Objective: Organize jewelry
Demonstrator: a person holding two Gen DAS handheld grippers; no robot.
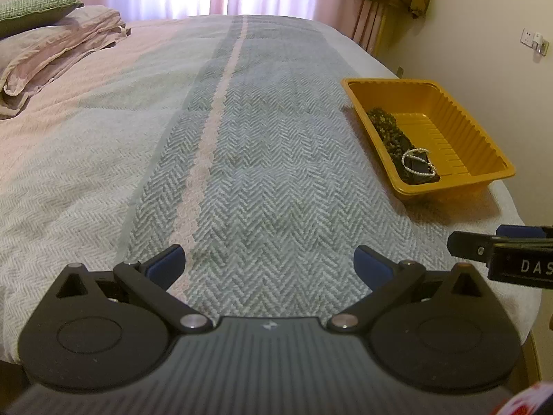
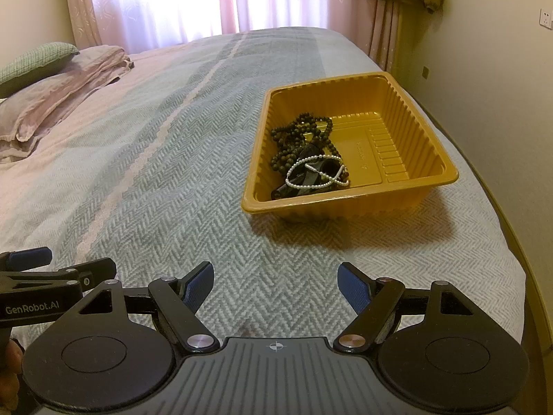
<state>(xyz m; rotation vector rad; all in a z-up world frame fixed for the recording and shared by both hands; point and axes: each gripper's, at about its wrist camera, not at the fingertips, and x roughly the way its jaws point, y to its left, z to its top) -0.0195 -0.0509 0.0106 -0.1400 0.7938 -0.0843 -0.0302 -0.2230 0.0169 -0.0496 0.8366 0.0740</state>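
A yellow plastic tray (image 2: 408, 110) sits on the bed near its right edge; it also shows in the left wrist view (image 1: 477, 128). Inside lie a dark bead necklace (image 2: 297, 131), a white pearl bracelet (image 2: 316, 173) and a black item (image 2: 311, 173) under the pearls. In the left wrist view the beads (image 1: 387, 128) and the pearls (image 1: 418, 164) lie along the tray's left side. My left gripper (image 1: 269, 263) is open and empty over the bedspread, left of the tray. My right gripper (image 2: 276, 283) is open and empty, short of the tray.
The bed carries a grey and pink herringbone bedspread (image 2: 172, 173). Folded pink bedding (image 1: 58, 45) and a green pillow (image 1: 34, 12) lie at the far left. A wall (image 2: 501, 52) runs close along the bed's right side. Curtains (image 2: 172, 0) hang behind.
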